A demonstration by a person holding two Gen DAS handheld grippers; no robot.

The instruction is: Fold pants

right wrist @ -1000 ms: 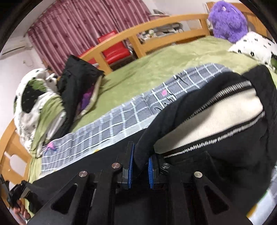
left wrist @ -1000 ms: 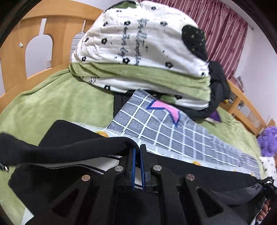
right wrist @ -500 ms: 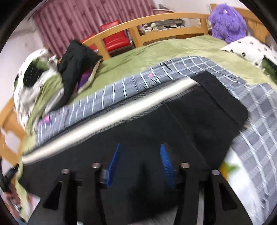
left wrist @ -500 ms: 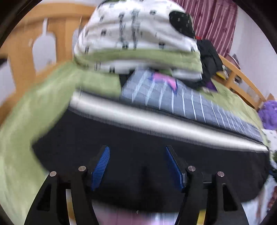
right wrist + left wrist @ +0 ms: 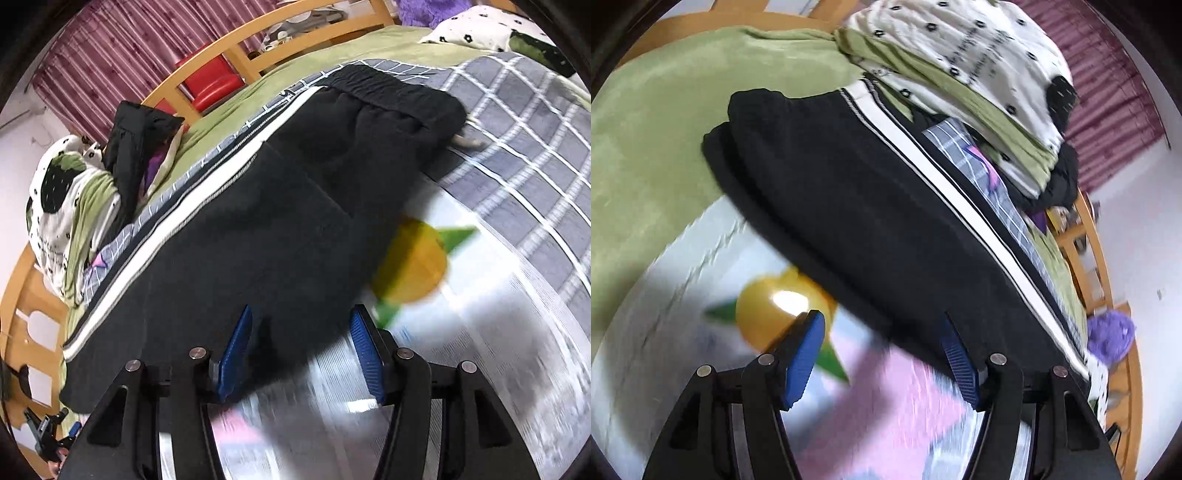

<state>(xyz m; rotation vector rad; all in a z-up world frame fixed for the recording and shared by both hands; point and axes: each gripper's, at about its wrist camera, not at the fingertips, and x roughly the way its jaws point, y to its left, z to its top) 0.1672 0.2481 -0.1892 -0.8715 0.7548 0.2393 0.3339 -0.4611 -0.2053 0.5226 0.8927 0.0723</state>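
Since a second ago: both hand-held grippers were clamped on a raised fold of the black pants; that fold is now laid down and both have let go, their jaws having just been opening.
Pants (image 5: pixel 871 206): flat on the bed, on the printed sheet (image 5: pixel 491 332) and the grey checked blanket (image 5: pixel 524 122), white side stripe (image 5: pixel 964 206) along the far edge.
Long axis: across both views, waistband (image 5: pixel 391 92) at the right-hand end, leg end (image 5: pixel 738 122) at the left-hand end.
Left hand-held gripper (image 5: pixel 882 354): jaws apart, nothing pinched; near edge of the pants just ahead of its right pad.
Right hand-held gripper (image 5: pixel 303 350): jaws apart, straddling the near edge (no pad pressing cloth).
Nearer arm: right to the waistband, left to the leg end.
Next move, as I judge it: each end folds along that axis toward the middle.
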